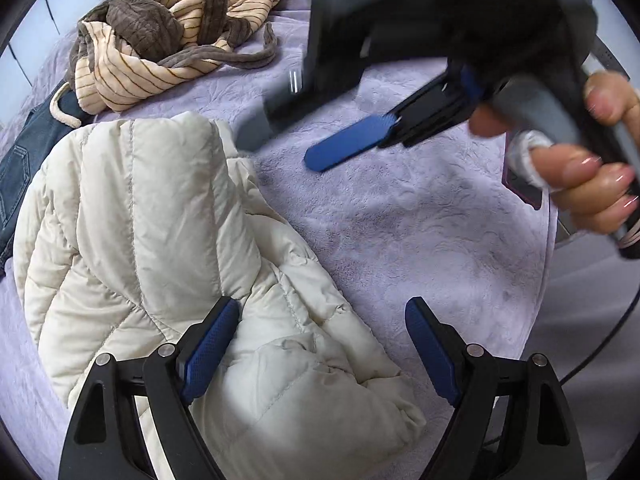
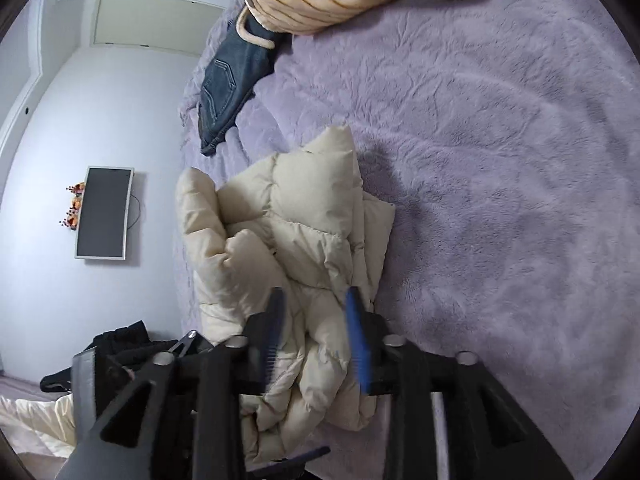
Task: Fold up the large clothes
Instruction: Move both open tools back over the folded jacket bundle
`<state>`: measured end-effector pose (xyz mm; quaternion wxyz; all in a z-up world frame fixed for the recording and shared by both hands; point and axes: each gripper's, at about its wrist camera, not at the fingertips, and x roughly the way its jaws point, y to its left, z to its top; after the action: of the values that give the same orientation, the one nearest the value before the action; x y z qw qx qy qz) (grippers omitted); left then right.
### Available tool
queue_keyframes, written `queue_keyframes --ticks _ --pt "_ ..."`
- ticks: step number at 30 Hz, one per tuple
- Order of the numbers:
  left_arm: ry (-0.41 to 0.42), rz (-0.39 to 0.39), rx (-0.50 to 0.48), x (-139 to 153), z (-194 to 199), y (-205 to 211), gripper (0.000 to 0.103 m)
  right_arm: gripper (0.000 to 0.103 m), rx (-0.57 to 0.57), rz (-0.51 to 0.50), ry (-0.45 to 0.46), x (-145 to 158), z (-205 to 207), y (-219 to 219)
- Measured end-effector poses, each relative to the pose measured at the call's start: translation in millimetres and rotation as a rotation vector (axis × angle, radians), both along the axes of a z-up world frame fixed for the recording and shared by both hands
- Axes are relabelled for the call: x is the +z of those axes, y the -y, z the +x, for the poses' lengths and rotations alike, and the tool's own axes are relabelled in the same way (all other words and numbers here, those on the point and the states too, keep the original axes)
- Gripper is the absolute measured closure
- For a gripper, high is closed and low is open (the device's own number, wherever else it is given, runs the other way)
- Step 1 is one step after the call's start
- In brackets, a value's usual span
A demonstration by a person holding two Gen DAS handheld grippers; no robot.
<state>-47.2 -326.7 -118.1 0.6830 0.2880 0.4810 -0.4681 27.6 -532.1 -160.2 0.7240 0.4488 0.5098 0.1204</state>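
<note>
A cream puffer jacket (image 1: 168,248) lies bunched and folded on the lilac bed cover (image 1: 420,232); it also shows in the right wrist view (image 2: 288,248). My left gripper (image 1: 320,344) is open and empty, just above the jacket's near edge, its left finger over the fabric. My right gripper (image 2: 316,336) is open and empty, hovering above the jacket. It appears in the left wrist view (image 1: 304,144) as a blurred black tool held in a hand at the upper right, with one blue finger visible.
A heap of cream striped and brown clothes (image 1: 168,28) lies at the back of the bed, with blue jeans (image 2: 228,88) next to it. A wall-mounted screen (image 2: 104,212) and dark items on the floor (image 2: 120,348) lie beyond the bed's edge.
</note>
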Motion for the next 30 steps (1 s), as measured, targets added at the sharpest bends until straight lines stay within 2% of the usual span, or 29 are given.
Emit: queue_keyframes --ticks 4,7,8,9,11,13,16,20,23,25,27,28,30 --pt "0.020 0.008 -0.021 -2 -5 4 0.018 0.037 0.062 0.045 0.080 23 9 -7" --pt "0.031 0.012 -0.028 -4 -7 6 0.018 0.044 0.129 0.043 0.072 24 30 -23" --pt "0.036 0.014 -0.029 -3 -8 7 0.018 0.063 0.149 0.025 0.047 19 39 -30" --pt "0.032 0.015 -0.029 -2 -9 6 0.018 0.088 0.163 0.009 0.021 12 45 -35" --pt "0.007 -0.004 -0.017 6 -8 2 0.018 0.094 0.151 -0.034 -0.020 -2 49 -37" --pt "-0.024 -0.036 0.026 17 0 -8 0.018 0.095 0.125 -0.070 -0.048 -12 41 -30" --pt "-0.118 -0.113 0.142 36 28 -38 0.018 0.095 0.098 -0.059 -0.100 -36 32 -18" --pt "-0.291 -0.209 0.392 39 87 -94 0.018 0.095 0.060 -0.034 -0.128 -55 22 -6" --pt "-0.424 -0.251 0.587 17 128 -136 0.018 0.095 0.043 -0.010 -0.125 -60 13 1" --pt "-0.581 -0.301 0.662 -10 148 -158 0.018 0.095 0.045 -0.014 -0.126 -60 10 2" --pt "-0.753 -0.350 0.702 -39 162 -167 0.018 0.095 0.041 -0.008 -0.129 -62 7 4" --pt "-0.802 -0.362 0.705 -50 164 -167 0.018 0.095 0.040 -0.005 -0.131 -63 6 5" --pt "-0.844 -0.381 0.678 -63 165 -160 0.018 0.095 0.039 -0.005 -0.135 -64 4 7"
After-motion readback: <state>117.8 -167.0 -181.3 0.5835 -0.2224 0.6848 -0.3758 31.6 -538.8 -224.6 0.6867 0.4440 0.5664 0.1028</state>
